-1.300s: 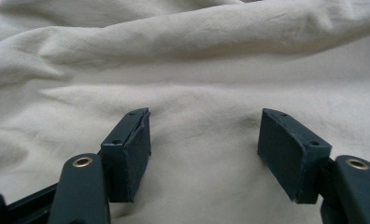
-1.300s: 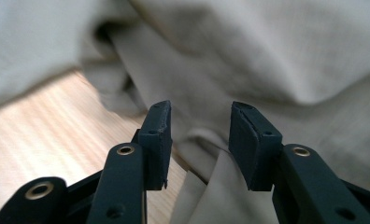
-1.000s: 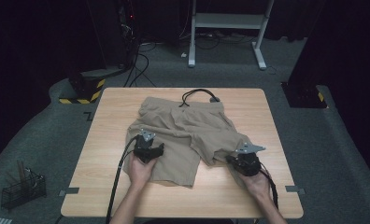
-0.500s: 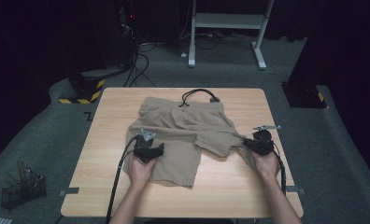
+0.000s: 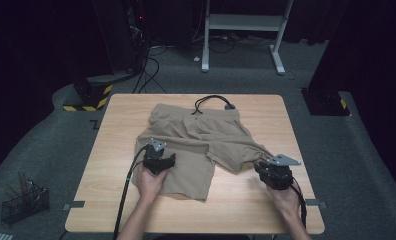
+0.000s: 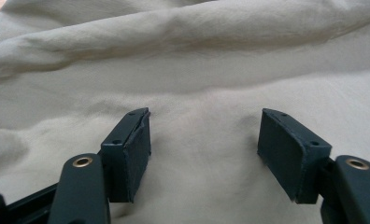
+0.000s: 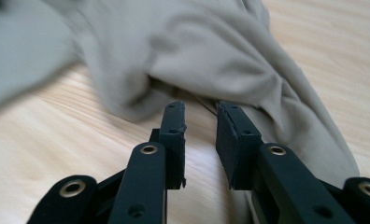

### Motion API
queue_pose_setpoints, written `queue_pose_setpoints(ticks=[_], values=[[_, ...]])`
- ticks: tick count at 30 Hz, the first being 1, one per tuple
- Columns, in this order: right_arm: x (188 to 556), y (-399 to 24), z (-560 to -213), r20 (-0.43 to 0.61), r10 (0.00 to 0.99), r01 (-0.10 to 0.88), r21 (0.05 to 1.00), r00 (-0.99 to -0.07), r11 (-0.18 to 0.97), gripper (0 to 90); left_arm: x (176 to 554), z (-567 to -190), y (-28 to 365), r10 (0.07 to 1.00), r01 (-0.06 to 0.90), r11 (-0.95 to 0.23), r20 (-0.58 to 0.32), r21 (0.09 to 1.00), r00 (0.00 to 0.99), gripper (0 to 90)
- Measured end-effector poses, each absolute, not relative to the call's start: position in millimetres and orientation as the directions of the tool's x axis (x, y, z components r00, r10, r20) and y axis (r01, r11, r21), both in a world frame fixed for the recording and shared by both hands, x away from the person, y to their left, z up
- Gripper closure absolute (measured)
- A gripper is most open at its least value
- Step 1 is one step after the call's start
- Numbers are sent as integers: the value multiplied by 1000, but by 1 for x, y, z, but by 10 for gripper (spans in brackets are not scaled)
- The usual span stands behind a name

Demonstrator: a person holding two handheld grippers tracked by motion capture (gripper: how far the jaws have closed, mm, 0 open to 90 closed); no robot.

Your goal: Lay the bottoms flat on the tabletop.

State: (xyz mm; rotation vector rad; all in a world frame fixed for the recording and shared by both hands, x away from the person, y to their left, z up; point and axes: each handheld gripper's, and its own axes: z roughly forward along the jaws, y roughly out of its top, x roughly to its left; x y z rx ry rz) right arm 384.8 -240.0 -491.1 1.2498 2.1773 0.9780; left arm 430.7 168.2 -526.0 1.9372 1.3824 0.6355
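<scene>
Here the work in hand looks like spreading or folding a pair of tan shorts (image 5: 196, 140) that lies rumpled across the middle of the wooden table (image 5: 266, 210), waistband toward the far edge with a black drawstring (image 5: 211, 100) looped beyond it. The left gripper (image 5: 158, 161) rests on the near left leg of the shorts; in the left gripper view its jaws stand wide apart with the cloth flat beneath them and nothing pinched. The right gripper (image 5: 272, 172) sits at the near right, just by the bunched hem of the right leg (image 7: 267, 93). Its jaws have just been opening, and in the right gripper view they stand a little apart with only bare table in the gap, the cloth just ahead of the tips; whether an edge of cloth brushes the right-hand pad is hard to tell in that blurred view. By my reading, this is a release after a pull on the right leg. The next move calls for a fresh grip on the crumpled hem to draw it flat, while the left gripper steadies the other leg.
</scene>
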Motion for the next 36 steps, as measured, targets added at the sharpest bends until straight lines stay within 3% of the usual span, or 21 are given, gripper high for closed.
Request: queue_pose_setpoints(ticks=[6, 11, 17, 28, 33, 36], values=[[420, -242, -510, -27, 910, 621, 723, -414, 304, 668, 431, -526, 168, 947, 623, -219, 9, 751, 322, 345], [429, -251, -510, 79, 903, 650, 720, -423, 242, 865, 431, -526, 168, 947, 623, -218, 9, 751, 321, 345], [422, -254, -506, 71, 885, 631, 727, -461, 270, 889, 431, -526, 168, 947, 623, -218, 9, 751, 321, 345], [346, -270, -496, 84, 828, 587, 744, -555, 319, 889, 431, -526, 168, 947, 623, -219, 9, 751, 322, 345], [312, -281, -496, -8, 814, 527, 759, -580, 383, 889, 431, -526, 168, 947, 622, -217, 8, 752, 320, 344], [301, -293, -484, 30, 823, 497, 809, -567, 313, 888, 431, -526, 168, 947, 623, -220, 10, 751, 322, 344]])
